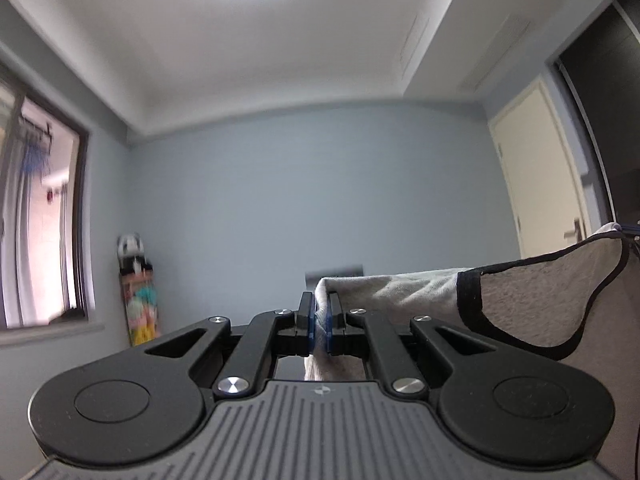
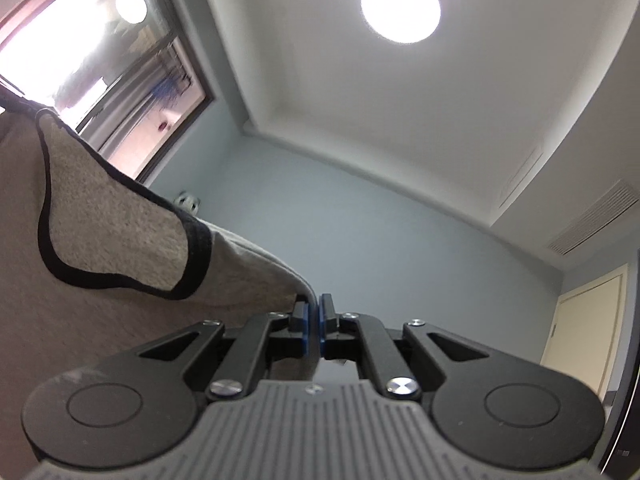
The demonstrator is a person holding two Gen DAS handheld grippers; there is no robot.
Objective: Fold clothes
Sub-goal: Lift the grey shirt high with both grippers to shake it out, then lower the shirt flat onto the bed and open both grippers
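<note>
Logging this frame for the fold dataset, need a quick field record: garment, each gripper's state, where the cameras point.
garment: grey shirt with black-trimmed neckline, held up in the air between the two grippers
left gripper: shut on the shirt's edge, cloth pinched between the blue pads
right gripper: shut on the shirt's other edge, cloth runs off to its left
camera aim: both tilted upward at wall and ceiling
background: ceiling light, window, door
work surface: not in view
</note>
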